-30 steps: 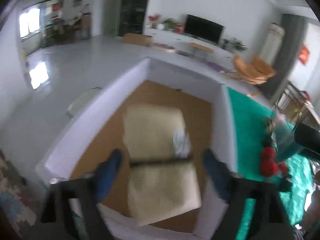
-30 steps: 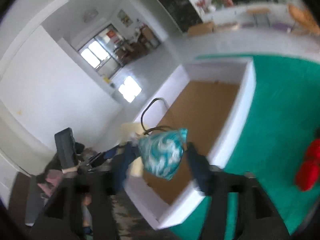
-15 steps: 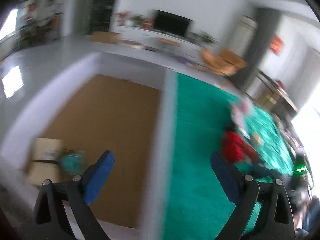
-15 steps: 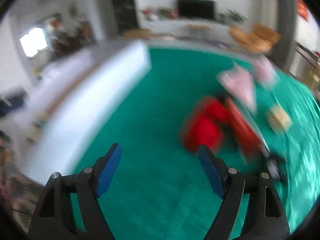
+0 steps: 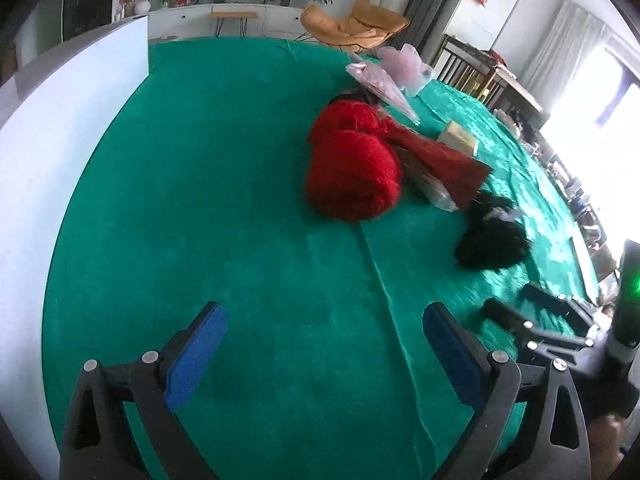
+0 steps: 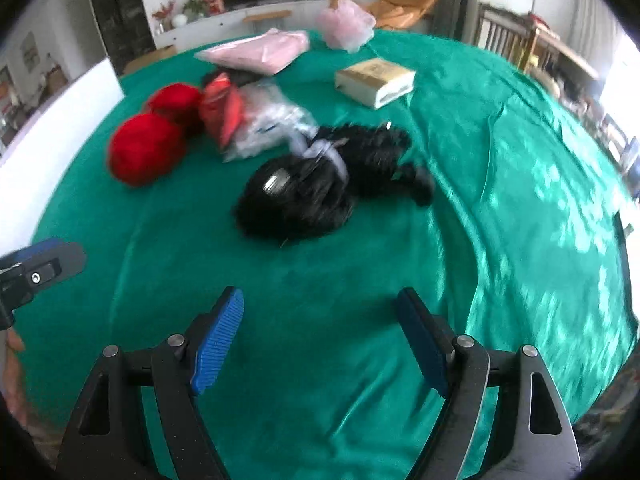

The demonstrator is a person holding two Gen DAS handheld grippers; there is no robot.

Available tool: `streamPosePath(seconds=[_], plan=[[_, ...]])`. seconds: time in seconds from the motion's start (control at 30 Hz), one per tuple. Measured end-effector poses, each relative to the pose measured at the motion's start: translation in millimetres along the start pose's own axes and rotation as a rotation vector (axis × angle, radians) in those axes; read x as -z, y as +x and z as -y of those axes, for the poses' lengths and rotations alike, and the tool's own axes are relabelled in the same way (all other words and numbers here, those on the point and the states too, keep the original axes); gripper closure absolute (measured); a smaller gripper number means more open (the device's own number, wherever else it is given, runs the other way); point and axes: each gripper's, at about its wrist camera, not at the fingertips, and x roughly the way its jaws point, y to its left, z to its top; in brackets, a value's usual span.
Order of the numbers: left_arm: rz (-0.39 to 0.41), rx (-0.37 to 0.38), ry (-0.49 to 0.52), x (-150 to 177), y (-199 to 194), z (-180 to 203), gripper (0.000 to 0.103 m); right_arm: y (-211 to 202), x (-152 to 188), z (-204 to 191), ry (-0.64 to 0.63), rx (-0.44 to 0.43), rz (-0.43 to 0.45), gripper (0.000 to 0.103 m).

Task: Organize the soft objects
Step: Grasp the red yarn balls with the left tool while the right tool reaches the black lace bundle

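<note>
Nearest the cameras, both grippers hang over bare green cloth with nothing between their blue pads: the left gripper point(image 5: 320, 356) is spread wide and empty, and the right gripper point(image 6: 320, 340) is likewise released, which reads as two tools free to choose the next item rather than carrying one. The green velvet-like cloth covering the tabletop point(image 6: 360, 280) is clear in front of them, so any reach has an unobstructed run. Just beyond the right gripper lies a fluffy black furry bundle with a small white tag point(image 6: 320, 176), the closest soft thing to it and a likely next pick. To its left sit two red balls of yarn point(image 6: 152, 136), touching each other and pressed against a crinkled clear plastic bag holding something red point(image 6: 248, 120); in the left view the yarn lies straight ahead of the left gripper. Farther back are a flat pink plastic-wrapped packet point(image 6: 256, 52), a pale beige soft pack in clear wrap point(image 6: 376, 80) standing apart, and a puffy pink mesh sponge point(image 6: 346, 26) near the far edge. At the left runs a white box wall point(image 5: 60, 120), probably where the soft things go.
</note>
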Motion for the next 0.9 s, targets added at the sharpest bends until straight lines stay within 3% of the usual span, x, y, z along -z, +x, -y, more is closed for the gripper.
streamPosePath(seconds=[0.23,0.4,0.6,0.9], plan=[[0.058,-0.03,-0.012,-13.0,24.0,-13.2,0.005,31.7,-23.8,55.3,0.003,0.008,0.046,0.017],[0.086,-0.076,0.073,-11.4,36.2,-1.5,0.0,33.6,-27.3,102.5,0.069,0.023,0.087,0.017],[0.037,-0.199,0.164,-11.0,46.0,12.5,0.0,34.7,-29.6,98.6,0.049,0.041,0.084,0.016],[0.039,-0.196,0.165,-11.4,44.5,11.8,0.0,33.9,-29.9,99.5,0.051,0.041,0.084,0.016]])
